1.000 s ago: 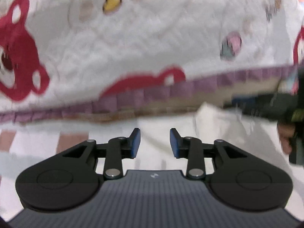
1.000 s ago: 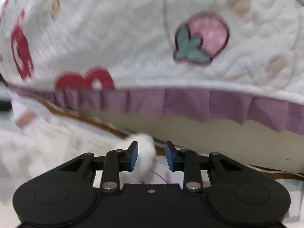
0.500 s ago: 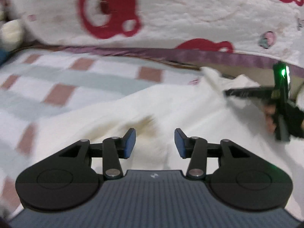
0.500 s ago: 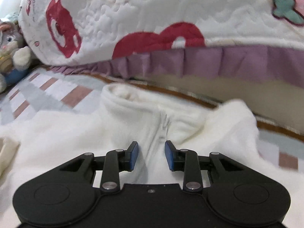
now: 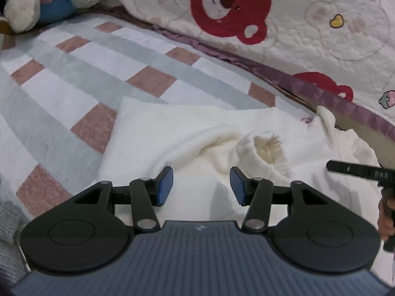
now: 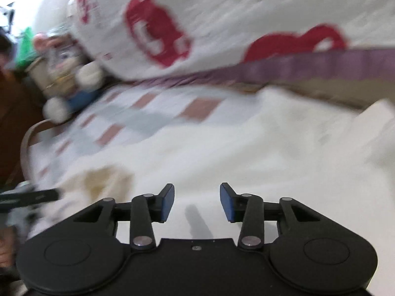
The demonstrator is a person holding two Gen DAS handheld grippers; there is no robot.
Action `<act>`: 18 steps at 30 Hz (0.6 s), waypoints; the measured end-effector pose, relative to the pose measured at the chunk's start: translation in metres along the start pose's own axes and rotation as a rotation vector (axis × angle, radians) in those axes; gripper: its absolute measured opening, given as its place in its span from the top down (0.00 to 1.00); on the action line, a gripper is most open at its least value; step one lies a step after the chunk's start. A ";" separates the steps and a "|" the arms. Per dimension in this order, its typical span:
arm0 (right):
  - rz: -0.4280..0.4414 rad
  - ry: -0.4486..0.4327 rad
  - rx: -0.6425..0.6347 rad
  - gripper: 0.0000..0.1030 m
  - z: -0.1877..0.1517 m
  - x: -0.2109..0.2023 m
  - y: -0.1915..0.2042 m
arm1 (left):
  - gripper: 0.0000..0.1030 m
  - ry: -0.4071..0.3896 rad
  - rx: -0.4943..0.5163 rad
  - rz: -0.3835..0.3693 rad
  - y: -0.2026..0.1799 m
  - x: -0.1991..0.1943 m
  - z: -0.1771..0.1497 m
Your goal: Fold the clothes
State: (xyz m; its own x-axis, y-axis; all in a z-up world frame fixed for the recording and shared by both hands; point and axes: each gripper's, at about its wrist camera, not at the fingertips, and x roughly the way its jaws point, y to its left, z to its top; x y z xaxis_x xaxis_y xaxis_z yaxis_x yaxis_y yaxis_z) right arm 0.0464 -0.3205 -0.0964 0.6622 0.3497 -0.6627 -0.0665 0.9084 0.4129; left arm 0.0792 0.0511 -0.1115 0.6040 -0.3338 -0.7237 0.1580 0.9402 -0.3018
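A cream fleece garment lies spread on the checked bed sheet, its ribbed cuff curled open. In the left wrist view my left gripper hovers just over the fleece near that cuff; its jaws are opening and nothing sits between the blue pads. The right wrist view is blurred: my right gripper hangs over the same garment, jaws opening and empty. The right gripper's finger shows at the right edge of the left wrist view, and the left one at the left edge of the right wrist view.
A white quilt with red bears and a purple frill is piled along the far side, its edge close to the garment. A plush toy sits at the far left corner. A hand holds the right gripper.
Both grippers have swung down from the quilt to the fleece garment and slid left. Both pairs of jaws stand wider than before. The right gripper let go of a white fold of fleece.
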 end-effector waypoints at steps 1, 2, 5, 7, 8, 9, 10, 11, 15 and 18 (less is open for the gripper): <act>0.034 0.018 0.009 0.55 -0.003 0.006 0.008 | 0.52 0.001 -0.007 -0.004 0.002 0.000 0.000; 0.061 0.028 0.017 0.55 -0.004 0.012 0.017 | 0.52 0.002 -0.015 -0.009 0.005 0.001 0.000; 0.133 0.013 0.004 0.55 -0.001 0.023 0.045 | 0.52 -0.027 -0.048 -0.046 0.011 -0.006 0.001; 0.217 0.025 -0.060 0.55 0.003 0.027 0.069 | 0.52 -0.056 -0.071 -0.062 0.016 -0.011 0.003; 0.254 0.032 -0.093 0.55 0.005 0.030 0.080 | 0.52 -0.066 -0.091 -0.070 0.019 -0.012 0.003; 0.257 0.053 -0.137 0.55 0.008 0.035 0.092 | 0.52 -0.076 -0.112 -0.078 0.021 -0.014 0.004; 0.241 0.068 -0.173 0.55 0.010 0.040 0.102 | 0.52 -0.085 -0.132 -0.086 0.024 -0.016 0.004; 0.225 0.086 -0.206 0.55 0.010 0.046 0.110 | 0.51 -0.089 -0.141 -0.090 0.025 -0.017 0.005; 0.124 0.130 -0.323 0.54 0.005 0.066 0.127 | 0.51 -0.082 -0.149 -0.069 0.027 -0.015 0.006; 0.057 0.148 -0.371 0.49 -0.002 0.081 0.132 | 0.50 -0.072 -0.163 -0.059 0.031 -0.012 0.006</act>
State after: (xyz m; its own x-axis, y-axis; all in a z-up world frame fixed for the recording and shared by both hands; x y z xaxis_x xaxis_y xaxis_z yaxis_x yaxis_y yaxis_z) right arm 0.0903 -0.1721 -0.0968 0.5370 0.4068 -0.7391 -0.3828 0.8982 0.2162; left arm 0.0814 0.0848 -0.1087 0.6524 -0.3768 -0.6576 0.0696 0.8938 -0.4431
